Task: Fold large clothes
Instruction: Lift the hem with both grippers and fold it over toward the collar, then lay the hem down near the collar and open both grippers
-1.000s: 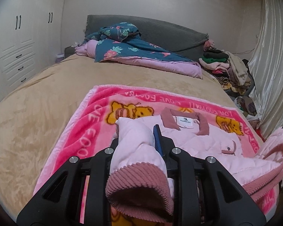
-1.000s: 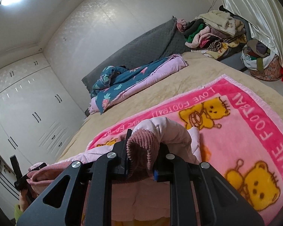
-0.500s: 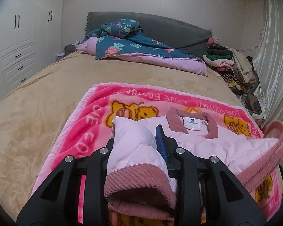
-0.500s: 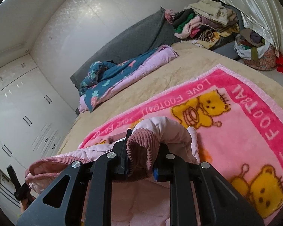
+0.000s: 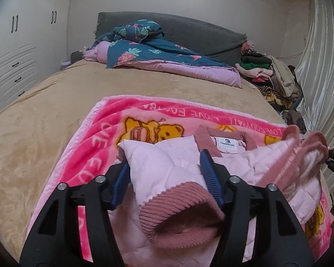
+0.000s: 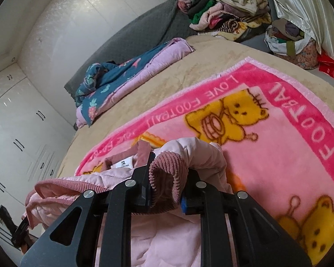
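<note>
- Against the view a second ago, the left gripper (image 5: 167,173) has let its blue fingers (image 5: 208,171) spread apart; the left sleeve (image 5: 167,178) that was pinched between them now sits loose in a wide gap, lower centre of the left wrist view; I judge this sleeve is being let go onto the jacket body.
- The right gripper (image 6: 167,184) is unchanged; its jaws are clamped on the right cuff (image 6: 167,173), lower centre of its frame, so that sleeve is not yet laid.
- The pink jacket (image 5: 245,164) lies collar-up on the pink blanket (image 6: 278,155), in the lower half of both frames.
- Count: one jacket; two sleeves, one at each gripper; one blanket; one floral quilt (image 5: 158,55) at upper centre; one clothes pile (image 6: 222,13) at upper right, items too jumbled to number.
</note>
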`<state>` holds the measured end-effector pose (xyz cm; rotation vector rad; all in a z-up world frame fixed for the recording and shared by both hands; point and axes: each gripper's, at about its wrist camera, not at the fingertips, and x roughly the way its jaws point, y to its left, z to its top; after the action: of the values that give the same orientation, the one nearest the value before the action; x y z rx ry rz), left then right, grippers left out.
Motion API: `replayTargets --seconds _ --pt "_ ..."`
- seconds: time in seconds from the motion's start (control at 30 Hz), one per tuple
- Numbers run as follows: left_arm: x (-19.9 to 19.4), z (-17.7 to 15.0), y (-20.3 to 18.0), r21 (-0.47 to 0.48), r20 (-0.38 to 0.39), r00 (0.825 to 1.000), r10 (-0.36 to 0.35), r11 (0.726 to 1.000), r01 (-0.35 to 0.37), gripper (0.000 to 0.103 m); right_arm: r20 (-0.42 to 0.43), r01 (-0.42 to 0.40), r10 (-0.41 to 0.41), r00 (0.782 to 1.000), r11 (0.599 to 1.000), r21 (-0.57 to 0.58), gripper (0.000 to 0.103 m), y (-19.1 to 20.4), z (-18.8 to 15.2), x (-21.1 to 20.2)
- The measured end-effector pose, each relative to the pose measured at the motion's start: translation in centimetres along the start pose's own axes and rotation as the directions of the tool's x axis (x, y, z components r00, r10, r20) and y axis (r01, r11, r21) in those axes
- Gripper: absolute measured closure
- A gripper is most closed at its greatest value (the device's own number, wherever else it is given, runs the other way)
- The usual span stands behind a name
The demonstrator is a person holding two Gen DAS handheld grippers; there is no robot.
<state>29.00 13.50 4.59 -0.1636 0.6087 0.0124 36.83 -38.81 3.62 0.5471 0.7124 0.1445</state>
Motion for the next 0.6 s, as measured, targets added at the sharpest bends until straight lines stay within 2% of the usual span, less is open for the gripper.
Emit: replayTargets --seconds 0.2,0.27,0.4,0.47,0.53,0.6 --pt "0.4 0.1 -0.3 0.004 0.012 1.000 -0.016 1.000 0.016 0.042 -0.025 0.024 -0.024 0.999 1.000 0.012 0.086 -0.5 0.0 2.1" --pt "0.5 0.2 -0.3 0.000 0.019 0.999 -0.034 0.999 0.034 0.035 -0.033 0.023 -0.022 0.999 1.000 0.020 0.085 -0.7 0.0 2.6" --pt "0.2 0.2 -0.6 0.011 0.045 0.998 -0.044 0.999 0.044 0.026 -0.060 0.016 -0.015 0.998 0.999 0.027 0.083 -1.2 0.2 3.5" --pt "-0.3 0.3 -0.9 0.029 0.076 0.997 -0.013 1.000 0.011 0.014 -0.068 0.000 0.003 0.998 0.999 0.033 0.080 -1.4 0.2 3.6" --pt "-1.0 0.6 -0.9 0.042 0.109 0.994 -0.016 0.999 0.012 0.014 -0.076 -0.036 0.039 0.996 0.998 0.049 0.075 -1.6 0.3 3.6" --pt "-1.6 0.7 -0.9 0.034 0.117 0.993 -0.025 0.999 0.021 0.014 -0.076 -0.086 0.090 0.993 0.994 0.065 0.051 -1.6 0.5 3.3"
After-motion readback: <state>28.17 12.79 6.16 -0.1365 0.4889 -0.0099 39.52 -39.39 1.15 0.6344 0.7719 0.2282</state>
